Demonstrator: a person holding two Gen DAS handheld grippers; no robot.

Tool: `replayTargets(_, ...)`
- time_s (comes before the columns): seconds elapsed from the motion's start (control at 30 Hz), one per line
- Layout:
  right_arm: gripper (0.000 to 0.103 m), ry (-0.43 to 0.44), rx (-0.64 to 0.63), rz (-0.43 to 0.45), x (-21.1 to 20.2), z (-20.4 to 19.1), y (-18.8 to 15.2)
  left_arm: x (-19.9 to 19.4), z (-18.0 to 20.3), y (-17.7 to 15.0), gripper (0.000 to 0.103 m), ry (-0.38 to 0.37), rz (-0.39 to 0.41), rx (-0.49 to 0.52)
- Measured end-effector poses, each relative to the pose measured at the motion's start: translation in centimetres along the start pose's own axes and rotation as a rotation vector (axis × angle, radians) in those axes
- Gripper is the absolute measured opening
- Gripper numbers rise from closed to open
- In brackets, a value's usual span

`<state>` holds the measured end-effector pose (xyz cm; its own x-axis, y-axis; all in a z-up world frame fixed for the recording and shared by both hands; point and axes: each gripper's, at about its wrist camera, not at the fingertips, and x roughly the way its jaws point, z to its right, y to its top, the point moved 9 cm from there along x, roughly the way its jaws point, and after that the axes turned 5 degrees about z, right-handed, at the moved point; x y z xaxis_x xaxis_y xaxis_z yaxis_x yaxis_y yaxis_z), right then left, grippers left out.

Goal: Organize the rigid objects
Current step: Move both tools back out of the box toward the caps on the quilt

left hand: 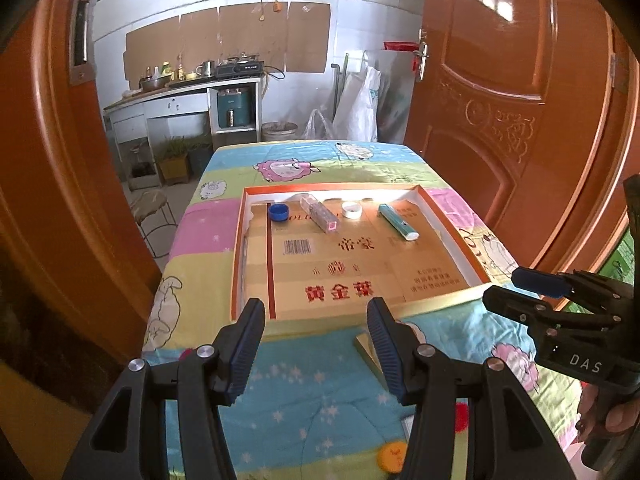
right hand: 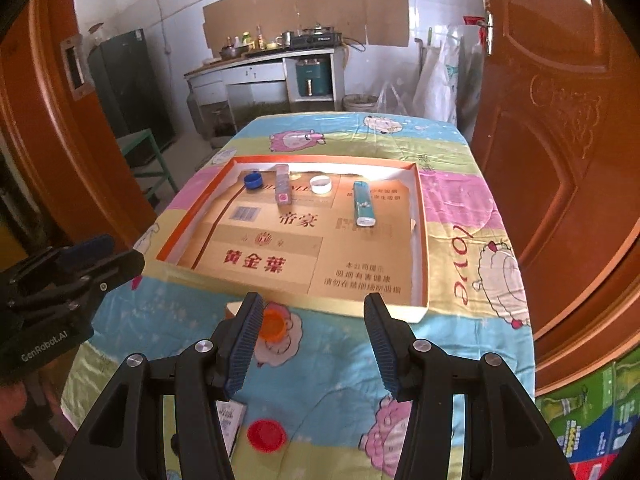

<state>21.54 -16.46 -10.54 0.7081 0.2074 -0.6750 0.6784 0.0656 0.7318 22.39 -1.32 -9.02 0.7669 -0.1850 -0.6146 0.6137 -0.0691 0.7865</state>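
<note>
Orange cap [right hand: 273, 325] half hidden behind right gripper [right hand: 314, 344].

Glossy wood door [left hand: 500, 92], cloth table cover [right hand: 452, 196] w/ matt print, cardboard tray [right hand: 420, 240], ribbed rubbery finger pads [left hand: 248, 344].

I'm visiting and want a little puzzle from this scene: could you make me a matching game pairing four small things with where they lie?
Things:
1. blue cap
2. white cap
3. orange cap
4. red cap

Places:
A. on the cloth just outside the tray's near edge
B. in the tray, far left
C. on the cloth nearest the camera
D. in the tray, far middle

Pairs: 1-B, 2-D, 3-A, 4-C
</note>
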Motion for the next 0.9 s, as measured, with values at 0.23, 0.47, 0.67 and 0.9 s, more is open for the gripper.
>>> replayTargets(0.23, 0.054, -0.001, -0.005, 0.007, -1.7, -0.8, -1.7, -2.2, 0.7, -1.4, 0.053, -0.01, 0.016, 0.022)
replayTargets(0.47, 0.054, -0.012, -0.008, 0.008, -3.1, -1.3, -3.9, -3.8, 1.8, -3.9, 0.053, -0.031, 0.019, 0.037)
replayTargets(0.67, 0.054, -0.024, 0.002, 0.004, -3.8, -1.5, -6.2, -4.3, 3.0, -7.3, 0.053, -0.068, 0.006, 0.055)
replayTargets(0.9, 0.054, -0.024, 0.026, -0.019, -3.8, -1.8, -9.0, -4.3, 4.7, -11.9, 0.053, -0.111, -0.017, 0.108)
